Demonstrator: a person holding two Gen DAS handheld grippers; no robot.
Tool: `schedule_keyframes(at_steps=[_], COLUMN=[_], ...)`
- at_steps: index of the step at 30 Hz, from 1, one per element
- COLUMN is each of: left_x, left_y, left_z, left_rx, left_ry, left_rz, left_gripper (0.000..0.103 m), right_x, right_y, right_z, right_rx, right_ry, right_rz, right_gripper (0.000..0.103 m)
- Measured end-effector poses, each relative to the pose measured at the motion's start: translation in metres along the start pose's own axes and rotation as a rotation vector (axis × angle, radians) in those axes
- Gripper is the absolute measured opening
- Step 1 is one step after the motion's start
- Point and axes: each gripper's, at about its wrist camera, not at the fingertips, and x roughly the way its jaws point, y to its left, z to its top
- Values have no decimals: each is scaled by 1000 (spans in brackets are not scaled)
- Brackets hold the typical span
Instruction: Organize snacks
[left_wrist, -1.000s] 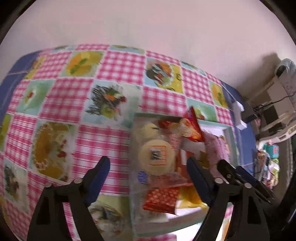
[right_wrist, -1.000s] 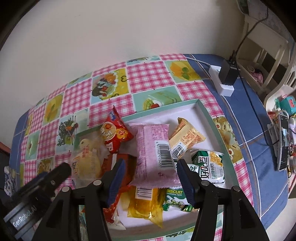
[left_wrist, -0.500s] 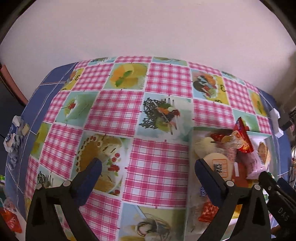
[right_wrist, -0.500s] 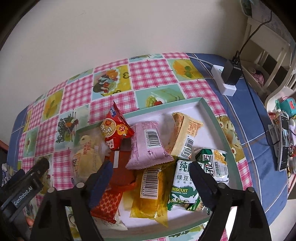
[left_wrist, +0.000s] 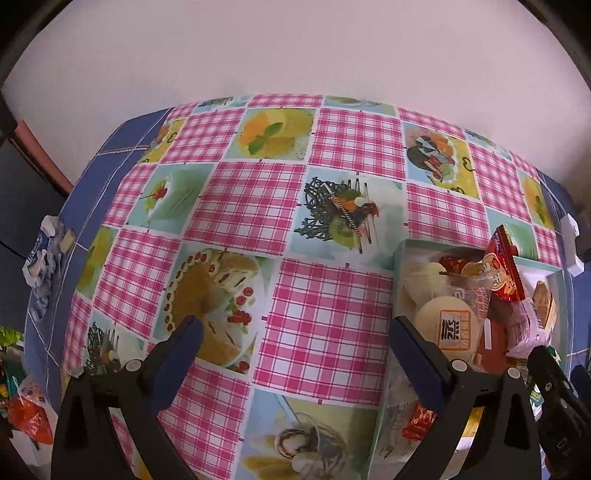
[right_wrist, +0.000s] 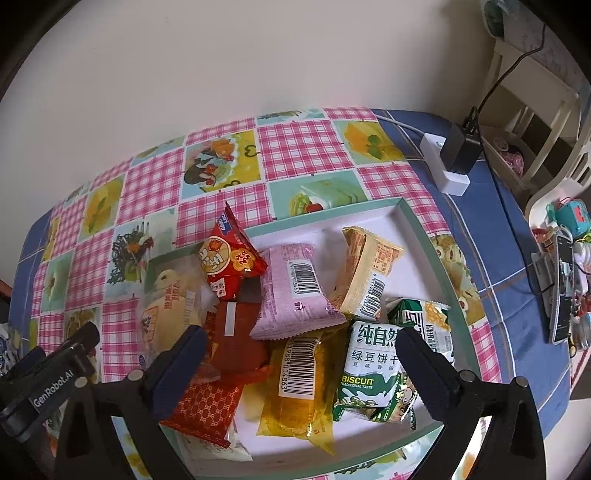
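The right gripper (right_wrist: 299, 354) is held wide and empty over the tray (right_wrist: 417, 236) – snacks directly beneath – while the left gripper (left_wrist: 295, 339), also spread, is aimed at bare tablecloth (left_wrist: 332, 317).

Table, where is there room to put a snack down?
The checked tablecloth lies bare from the wall to the tray's near-left rim. Inside the tray, only the far corner, behind the pink packet and the tan packet, is bare. The rest of the tray is crowded, packets overlapping.
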Motion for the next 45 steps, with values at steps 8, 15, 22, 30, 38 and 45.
schedule_keyframes(at_steps=[8,15,22,30,38,45], left_x=[-12,-27,-46,-45,-48,-46], left_y=[8,19,24,39,56,72], left_z=[-2,-13,-34,-68,-95,-112], left_rx=[-7,-23,-3,-13,-28,-57], left_ry=[-15,-21,-56,-26,-14,10], left_rz=[16,29,24,23,-4,-33], left_gripper=[100,100,100,100,100,100], right_x=[-16,-32,-36,-45,-49,-50], right_y=[5,12,9,11,25,33], right_z=[-5,-21,-50,-79,-106,-120], right_rx=[-6,0,12,-24,-96,-138], right_ry=[-44,-73,-51,-47,-40,-30], right_rz=[-8,40,67,66,63,54], right_gripper=[103,103,103,103,103,103])
